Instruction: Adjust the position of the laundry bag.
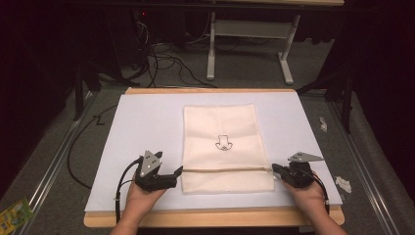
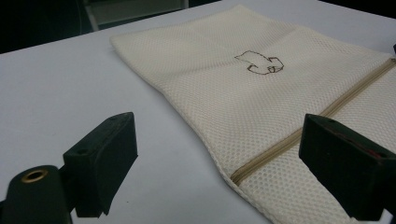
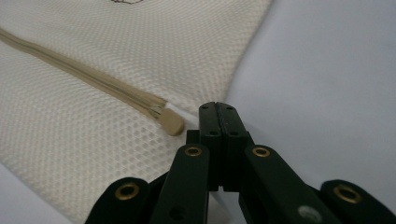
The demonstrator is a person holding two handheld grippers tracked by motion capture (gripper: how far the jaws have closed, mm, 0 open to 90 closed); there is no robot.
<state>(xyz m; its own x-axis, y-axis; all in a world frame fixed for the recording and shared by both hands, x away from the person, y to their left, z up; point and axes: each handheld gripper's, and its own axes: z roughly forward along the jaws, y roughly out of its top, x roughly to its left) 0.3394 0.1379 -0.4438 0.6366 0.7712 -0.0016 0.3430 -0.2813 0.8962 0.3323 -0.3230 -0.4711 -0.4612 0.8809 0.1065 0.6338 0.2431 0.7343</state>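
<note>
Jaws of the left gripper (image 2: 219, 163) stand wide apart, with nothing between them but the near left edge of a cream mesh bag (image 2: 261, 88) and the bare white sheet (image 2: 56, 84) it lies on. One end of the bag's tan zipper (image 2: 299, 135) sits just ahead of that gap, and the zipper runs away toward the right-hand jaw and past it.

Jaws of the right gripper (image 3: 218, 112) are pressed flat together, with nothing visibly held between them. Their tips rest at the bag's edge, just beside the rounded tan zipper end (image 3: 169, 123), which lies a little to their left; whether they touch the mesh is hard to tell.

From the high view, the left gripper (image 1: 172, 175) and right gripper (image 1: 277, 171) face each other across the bag (image 1: 222, 127), one at each end of the zipper (image 1: 225, 170). A small dark outline drawing (image 1: 224, 142) sits on the mesh beyond the zipper. Each gripper sits in a hand (image 1: 142, 198) over the white sheet (image 1: 142, 122), which lies on a wooden table (image 1: 205, 219).
</note>
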